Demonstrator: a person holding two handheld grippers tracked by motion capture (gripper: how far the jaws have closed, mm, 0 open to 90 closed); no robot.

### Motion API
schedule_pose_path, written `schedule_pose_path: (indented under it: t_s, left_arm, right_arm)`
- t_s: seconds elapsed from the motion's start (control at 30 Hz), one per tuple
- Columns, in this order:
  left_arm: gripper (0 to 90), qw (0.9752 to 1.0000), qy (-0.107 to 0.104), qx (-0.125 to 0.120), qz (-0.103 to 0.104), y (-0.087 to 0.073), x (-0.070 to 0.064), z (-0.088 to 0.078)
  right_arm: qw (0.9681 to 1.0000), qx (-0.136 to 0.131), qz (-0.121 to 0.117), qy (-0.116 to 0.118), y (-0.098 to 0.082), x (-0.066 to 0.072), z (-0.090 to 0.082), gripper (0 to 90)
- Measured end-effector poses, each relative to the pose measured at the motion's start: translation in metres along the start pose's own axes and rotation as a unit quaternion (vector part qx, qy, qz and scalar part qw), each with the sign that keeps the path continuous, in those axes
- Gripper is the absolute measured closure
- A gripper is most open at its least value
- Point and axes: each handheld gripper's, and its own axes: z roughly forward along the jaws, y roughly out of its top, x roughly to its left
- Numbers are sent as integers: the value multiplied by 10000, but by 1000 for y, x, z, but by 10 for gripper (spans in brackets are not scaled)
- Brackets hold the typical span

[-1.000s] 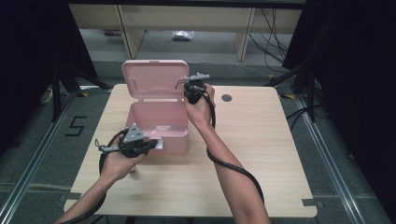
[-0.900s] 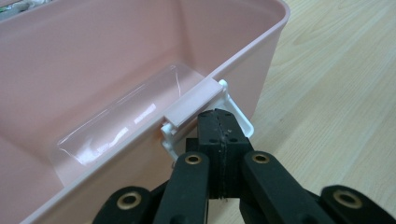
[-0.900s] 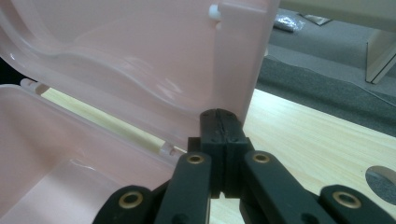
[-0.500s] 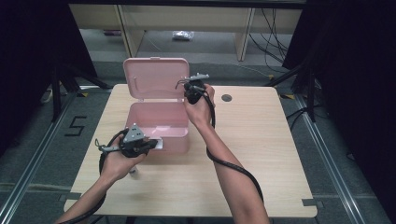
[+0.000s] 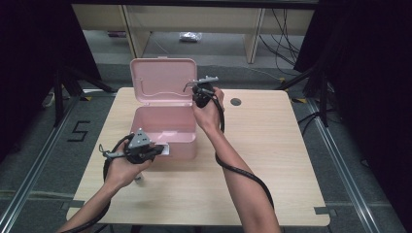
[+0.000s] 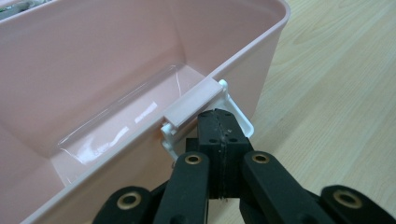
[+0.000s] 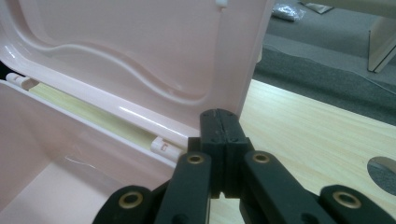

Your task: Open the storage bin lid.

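Where its lid stands upright, the pink box (image 5: 165, 131) – glossy, smooth-walled plastic.

- The pink box (image 5: 165, 131) stands open at the table's (image 5: 272, 160) far left; its hollow is bare, open from above.
- The raised lid (image 5: 163, 80) walls off the box's far side.
- The white latch (image 6: 196, 109) juts from the near wall, with the closed left gripper (image 6: 223, 126) tight against it.
- The closed right gripper (image 7: 222, 126) crowds the lid's right edge near the hinge.
- The wooden top to the right and toward the person lies open, save a small round hole (image 5: 235, 102) near the far edge.
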Motion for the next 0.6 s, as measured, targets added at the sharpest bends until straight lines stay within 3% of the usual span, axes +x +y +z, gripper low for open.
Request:
schedule_pose_path:
  t_s: [0.2, 0.27, 0.3, 0.43, 0.47, 0.53, 0.6]
  left_arm:
    - [896, 10000, 0, 12, 0, 0, 0, 0]
    - [897, 10000, -19, 15, 14, 0, 0, 0]
    - [897, 10000, -6, 16, 26, 0, 0, 0]
    - [897, 10000, 3, 23, 25, 0, 0, 0]
    - [897, 10000, 1, -48, -56, 0, -2, 1]
    - [897, 10000, 1, 15, 14, 0, 0, 0]
    - [897, 10000, 3, -48, -54, 0, -2, 1]
  right_arm:
    - [10000, 55, -47, -52, 1, -3, -1, 900]
    - [10000, 59, 62, -41, 1, -2, -2, 900]
    - [10000, 24, -14, -49, 1, -3, -1, 900]
    - [10000, -13, 64, 13, 1, -5, -4, 900]
    - [9999, -30, 99, -9, 2, -4, -6, 900]
    - [10000, -73, 40, -1, 2, -5, -7, 900]
    - [10000, -41, 64, 5, 2, -5, -9, 900]
